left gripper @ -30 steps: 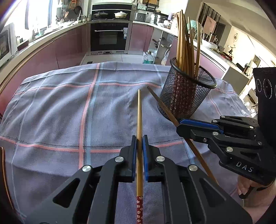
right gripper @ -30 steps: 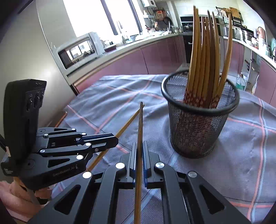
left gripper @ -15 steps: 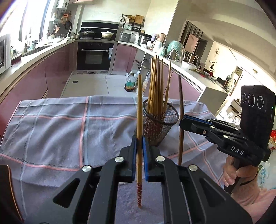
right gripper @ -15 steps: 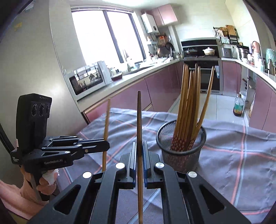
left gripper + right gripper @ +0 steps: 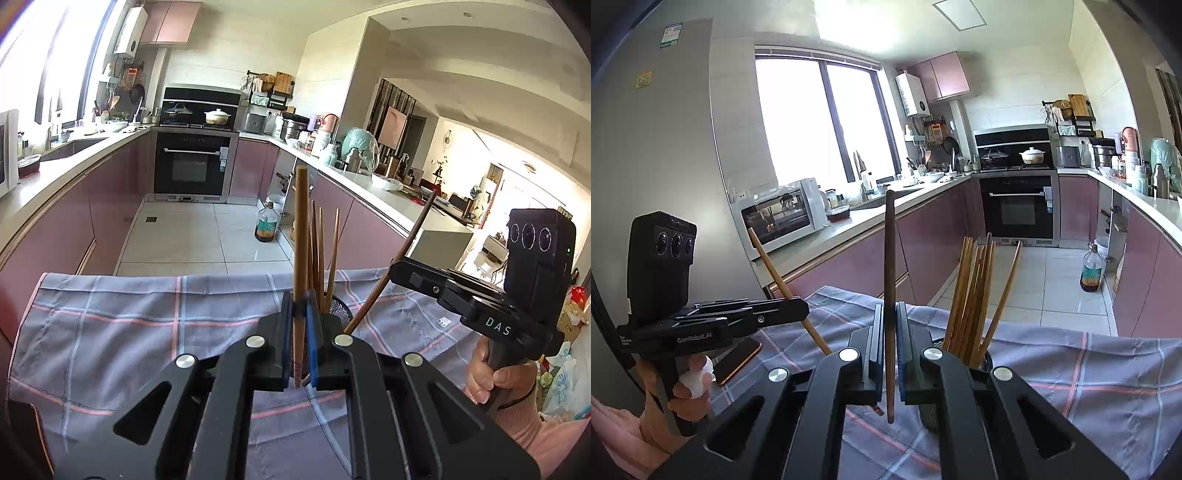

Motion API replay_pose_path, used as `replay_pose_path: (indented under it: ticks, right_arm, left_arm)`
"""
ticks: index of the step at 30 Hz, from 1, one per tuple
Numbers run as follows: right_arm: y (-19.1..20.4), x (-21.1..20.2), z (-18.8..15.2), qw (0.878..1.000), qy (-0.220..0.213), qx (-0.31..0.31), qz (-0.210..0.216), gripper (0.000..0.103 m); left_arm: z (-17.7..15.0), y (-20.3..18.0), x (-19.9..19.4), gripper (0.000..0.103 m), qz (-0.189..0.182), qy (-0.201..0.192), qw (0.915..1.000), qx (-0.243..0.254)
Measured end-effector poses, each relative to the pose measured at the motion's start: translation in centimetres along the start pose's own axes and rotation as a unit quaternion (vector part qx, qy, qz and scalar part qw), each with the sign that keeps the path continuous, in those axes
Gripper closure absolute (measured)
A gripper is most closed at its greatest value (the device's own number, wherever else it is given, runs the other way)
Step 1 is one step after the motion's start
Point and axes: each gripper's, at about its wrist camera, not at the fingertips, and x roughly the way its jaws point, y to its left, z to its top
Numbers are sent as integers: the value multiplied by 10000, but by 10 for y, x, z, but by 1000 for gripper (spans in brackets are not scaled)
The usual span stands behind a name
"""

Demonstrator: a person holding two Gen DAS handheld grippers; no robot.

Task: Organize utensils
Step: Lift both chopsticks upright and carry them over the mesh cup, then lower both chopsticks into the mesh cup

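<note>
The left gripper [image 5: 300, 332] is lifted above the table and points level toward the far kitchen. Its two blue pads are pressed together on a light chopstick [image 5: 300, 240], which stands nearly upright between them. The right gripper [image 5: 889, 347] is in a similar pose, also raised, and its jaws are closed on a dark chopstick [image 5: 889, 288] that stands upright. In the left wrist view the right gripper [image 5: 397, 267] shows at the right, held by a hand [image 5: 495, 376], with the dark chopstick [image 5: 395, 262] leaning to the upper right. In the right wrist view the left gripper [image 5: 801, 308] shows at the left, held by a hand [image 5: 687, 395], and the light chopstick [image 5: 783, 280] passes through it at a slant.

The mesh holder [image 5: 338, 310] stands on the grey checked cloth [image 5: 129, 325], just behind the left gripper fingers, with several chopsticks [image 5: 971, 295] inside it. In the right view the holder [image 5: 986, 360] is mostly hidden behind the right finger. A phone [image 5: 738, 358] lies on the cloth near the left hand.

Compared with half a second ago, both grippers are higher and closer to the holder, which now sits lower in both views and is partly covered by the fingers. The kitchen floor and ceiling fill more of the pictures. The grips on both chopsticks are unchanged.
</note>
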Motion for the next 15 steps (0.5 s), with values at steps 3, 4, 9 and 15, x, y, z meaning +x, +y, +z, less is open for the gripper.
replay_pose_path:
  ticks: [3, 4, 9, 15]
  right_arm:
    - [-3, -2, 10, 9999, -104, -64, -37, 98]
    - [-2, -2, 13, 9999, -131, -77, -48, 98]
    - [-8, -7, 25, 9995, -272, -100, -127, 98]
    - [-14, -14, 35, 9988, -425, -126, -217, 98]
  left_arm:
    - [13, -6, -2, 96, -29, -97, 9999, 64]
    - [17, -8, -3, 96, -32, -131, 9999, 94]
    - [35, -16, -5, 96, -100, -255, 9995, 153]
    - [55, -29, 0, 96, -146, -366, 9989, 243]
